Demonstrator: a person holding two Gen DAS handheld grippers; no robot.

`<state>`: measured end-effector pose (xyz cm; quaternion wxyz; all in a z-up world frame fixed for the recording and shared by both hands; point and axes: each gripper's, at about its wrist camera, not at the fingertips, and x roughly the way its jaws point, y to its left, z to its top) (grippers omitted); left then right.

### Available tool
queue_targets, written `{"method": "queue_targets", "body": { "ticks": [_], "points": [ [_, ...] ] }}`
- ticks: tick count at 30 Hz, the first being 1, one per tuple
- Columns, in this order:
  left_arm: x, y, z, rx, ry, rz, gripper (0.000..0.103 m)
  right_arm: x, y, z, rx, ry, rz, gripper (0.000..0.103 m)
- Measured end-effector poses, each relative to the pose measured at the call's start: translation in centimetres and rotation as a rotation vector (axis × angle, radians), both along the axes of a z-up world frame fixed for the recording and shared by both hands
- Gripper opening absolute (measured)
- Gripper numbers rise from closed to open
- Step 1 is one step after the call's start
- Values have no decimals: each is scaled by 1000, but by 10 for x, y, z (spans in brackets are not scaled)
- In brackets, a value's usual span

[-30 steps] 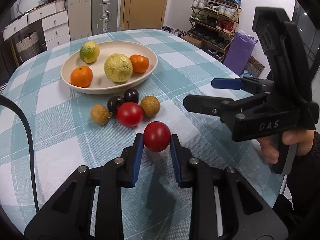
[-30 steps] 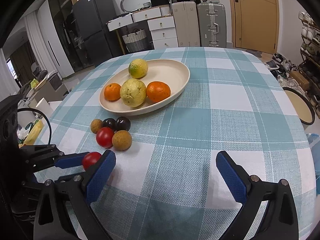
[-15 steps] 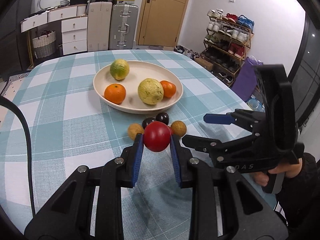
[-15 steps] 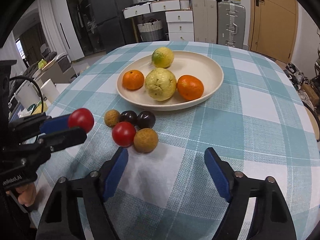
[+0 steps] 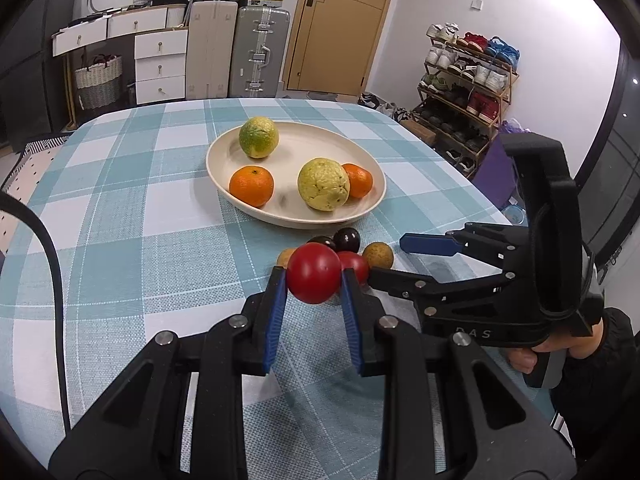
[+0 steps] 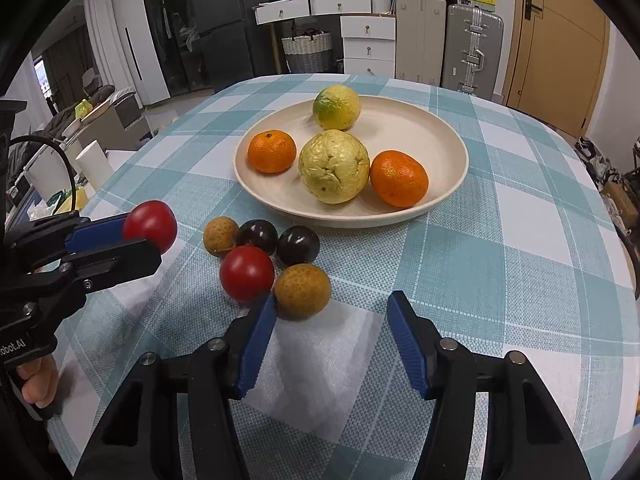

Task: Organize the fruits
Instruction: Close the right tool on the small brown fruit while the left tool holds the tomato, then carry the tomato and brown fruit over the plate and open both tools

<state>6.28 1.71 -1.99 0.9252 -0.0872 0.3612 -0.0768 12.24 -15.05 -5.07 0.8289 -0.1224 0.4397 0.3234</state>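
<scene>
My left gripper [image 5: 313, 285] is shut on a red tomato [image 5: 313, 273] and holds it above the table; it also shows in the right wrist view [image 6: 150, 226]. My right gripper [image 6: 331, 316] is open and empty, just in front of a brown longan [image 6: 302, 290]. A second red tomato [image 6: 247, 273], two dark plums [image 6: 297, 245] and another longan [image 6: 221, 236] lie together on the cloth. The cream plate [image 6: 448, 148] holds two oranges [image 6: 272, 151], a yellow guava [image 6: 334, 166] and a green-yellow citrus [image 6: 337, 107].
The round table has a teal checked cloth [image 6: 500, 240]. Its edge curves close on the left [image 6: 100, 184] and right. Drawers and suitcases [image 6: 472, 52] stand behind; a shoe rack [image 5: 468, 92] stands to the right.
My left gripper has lifted the red tomato off the table and carried it toward the plate. My right gripper has moved in toward the fruit cluster and narrowed somewhat.
</scene>
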Motion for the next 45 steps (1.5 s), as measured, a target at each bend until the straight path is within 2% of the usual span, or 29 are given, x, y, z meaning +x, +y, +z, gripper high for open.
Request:
{"method": "queue_targets", "body": {
  "ticks": [3, 9, 16, 25, 34, 45],
  "points": [
    [-1, 1, 0, 0, 0, 2, 24, 1, 3, 0, -10, -13, 2, 50],
    [0, 3, -1, 1, -1, 9, 24, -1, 8, 2, -17, -29, 18, 30],
    [2, 5, -2, 3, -6, 18, 24, -4, 4, 7, -2, -54, 17, 29],
    [10, 5, 2, 37, -27, 22, 24, 1, -10, 23, 76, -86, -24, 29],
    [31, 10, 11, 53, -55, 36, 24, 19, -19, 34, 159, -72, -86, 29],
    [60, 15, 7, 47, -45, 44, 24, 39, -18, 34, 190, -60, -124, 29]
  ]
}}
